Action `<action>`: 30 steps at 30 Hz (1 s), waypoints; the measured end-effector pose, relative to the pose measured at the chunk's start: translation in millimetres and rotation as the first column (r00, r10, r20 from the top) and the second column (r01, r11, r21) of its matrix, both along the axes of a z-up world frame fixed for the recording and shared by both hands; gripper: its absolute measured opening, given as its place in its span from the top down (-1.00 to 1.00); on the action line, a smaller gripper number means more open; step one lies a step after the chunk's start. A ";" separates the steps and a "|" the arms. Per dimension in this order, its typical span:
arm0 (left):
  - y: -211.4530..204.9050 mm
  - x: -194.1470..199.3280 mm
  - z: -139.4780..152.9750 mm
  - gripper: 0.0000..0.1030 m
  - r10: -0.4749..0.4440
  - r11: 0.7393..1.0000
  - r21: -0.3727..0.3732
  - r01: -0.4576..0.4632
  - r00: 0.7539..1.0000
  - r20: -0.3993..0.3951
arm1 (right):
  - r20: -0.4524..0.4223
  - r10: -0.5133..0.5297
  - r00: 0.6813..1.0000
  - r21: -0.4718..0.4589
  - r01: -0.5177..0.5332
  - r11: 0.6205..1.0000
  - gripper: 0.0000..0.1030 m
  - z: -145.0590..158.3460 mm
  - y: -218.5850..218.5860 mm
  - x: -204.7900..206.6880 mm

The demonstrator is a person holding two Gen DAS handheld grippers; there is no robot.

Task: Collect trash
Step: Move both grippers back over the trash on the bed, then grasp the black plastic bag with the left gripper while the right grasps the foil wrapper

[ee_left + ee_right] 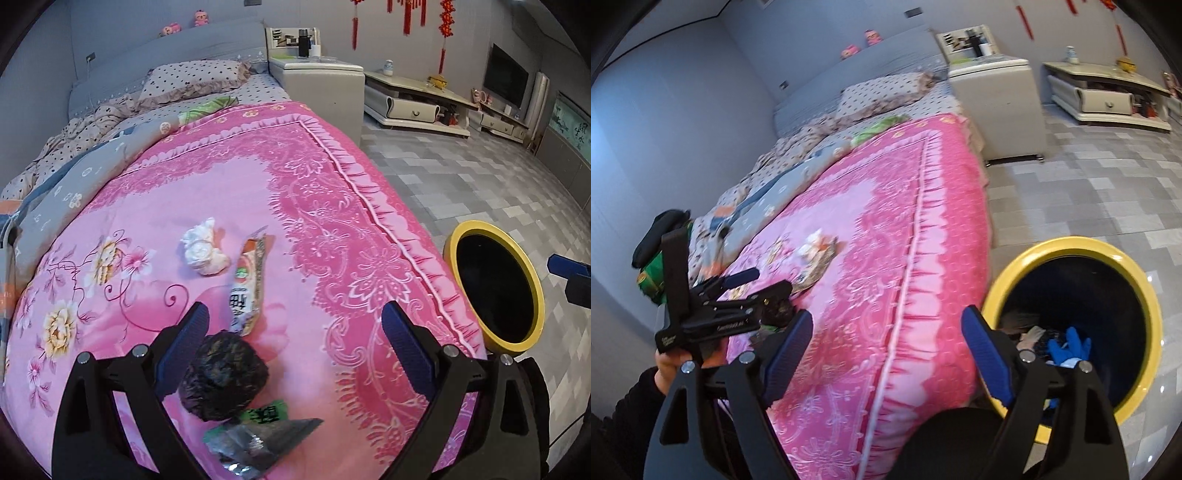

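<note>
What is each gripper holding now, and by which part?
Nothing is held. The left gripper is open above the black crumpled ball; the right gripper is open and empty.

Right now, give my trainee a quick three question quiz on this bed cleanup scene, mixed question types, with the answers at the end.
1. True or false: the left tool is shut on the black crumpled ball.
2. Multiple choice: the yellow-rimmed bin stands A) on the bed, B) on the floor beside the bed, C) on the nightstand.
3. Fill in: besides the black ball, the pink bedspread carries a white crumpled ____, an orange snack wrapper and a green and silver wrapper.

Key: 1 false, the fingers are spread with the ball between them; 2 B; 3 tissue.
</note>
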State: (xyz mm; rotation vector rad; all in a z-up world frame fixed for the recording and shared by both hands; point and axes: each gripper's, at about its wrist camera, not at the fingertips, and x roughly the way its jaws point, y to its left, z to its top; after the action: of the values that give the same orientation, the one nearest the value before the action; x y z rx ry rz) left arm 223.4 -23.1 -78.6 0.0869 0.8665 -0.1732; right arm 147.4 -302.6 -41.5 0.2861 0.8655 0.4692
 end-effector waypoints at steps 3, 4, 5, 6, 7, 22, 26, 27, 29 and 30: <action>21.6 -2.7 -1.8 -0.75 0.020 1.000 0.007 -0.020 1.000 -0.005 | -0.016 0.068 0.998 0.005 -0.068 0.998 -0.58 -1.5 24.6 0.4; 26.7 -3.7 -2.8 -0.75 0.023 1.000 0.010 -0.023 1.000 -0.006 | -0.020 0.086 0.996 0.006 -0.086 0.996 -0.59 -1.9 31.6 0.6; 32.0 -5.0 -4.0 -0.75 0.026 1.000 0.014 -0.026 1.000 -0.006 | -0.023 0.107 0.994 0.005 -0.107 0.994 -0.59 -2.1 40.4 0.2; 38.3 -6.2 -5.8 -0.75 0.029 0.999 0.017 -0.029 1.000 -0.009 | -0.025 0.123 0.992 0.002 -0.123 0.992 -0.59 -1.9 47.8 -0.9; 44.4 -6.6 -8.5 -0.75 0.034 0.999 0.019 -0.034 0.999 -0.015 | -0.027 0.142 0.990 -0.003 -0.142 0.990 -0.60 -2.0 55.5 -1.6; 75.9 -4.2 -44.3 -0.75 0.025 1.000 0.004 -0.025 0.996 -0.087 | -0.086 0.342 0.936 -0.097 -0.349 0.932 -0.63 -19.4 141.9 -16.4; 74.2 0.8 -48.6 -0.66 0.020 1.000 -0.001 -0.020 0.996 -0.087 | -0.098 0.375 0.922 -0.116 -0.385 0.916 -0.67 -27.3 156.7 -17.2; 74.0 2.3 -49.5 -0.61 0.017 1.000 -0.006 -0.018 0.996 -0.089 | -0.101 0.384 0.918 -0.121 -0.394 0.911 -0.68 -29.2 160.6 -17.5; 73.2 5.9 -51.0 -0.41 0.011 1.000 -0.022 -0.013 0.996 -0.094 | -0.106 0.397 0.912 -0.136 -0.409 0.902 -0.69 -33.1 168.1 -18.1; 73.1 7.3 -51.9 -0.35 0.009 1.000 -0.026 -0.012 0.996 -0.093 | -0.103 0.400 0.910 -0.147 -0.412 0.899 -0.69 -35.2 172.4 -18.4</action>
State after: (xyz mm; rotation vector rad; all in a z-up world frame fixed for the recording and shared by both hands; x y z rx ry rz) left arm 230.7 50.0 -130.5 0.0494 0.9572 -0.1801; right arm 129.0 -130.1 -76.7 -0.0381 1.0326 0.7749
